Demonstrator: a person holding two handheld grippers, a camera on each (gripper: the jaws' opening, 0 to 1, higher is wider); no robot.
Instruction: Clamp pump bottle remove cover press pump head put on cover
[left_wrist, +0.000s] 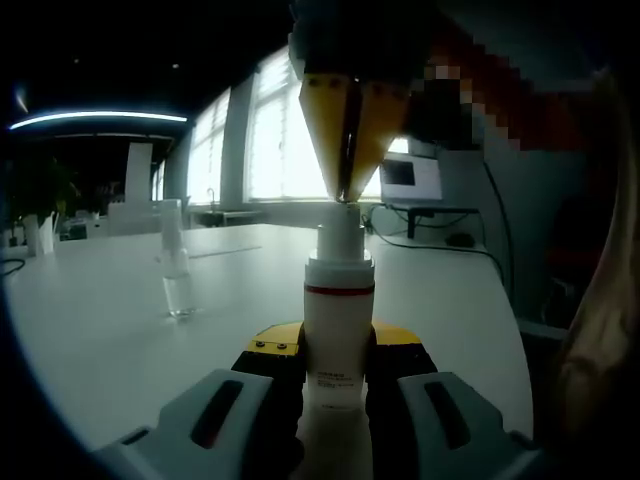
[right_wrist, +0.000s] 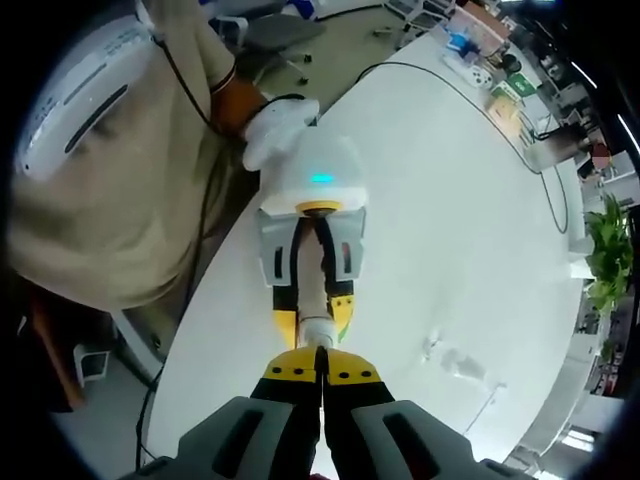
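The left gripper pinches the pump bottle upright; the right gripper, pressed together, meets its pump head from 12 o'clock.

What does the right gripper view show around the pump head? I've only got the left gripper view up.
Observer: From above, the right gripper, jaws closed, is centred on the pump head of the pump bottle.
Operator: What's behind my left gripper?
Observer: A white-gloved hand holds the left gripper, and a green light glows on its housing.
Operator: Anything past the table?
Observer: A potted plant beyond the table.
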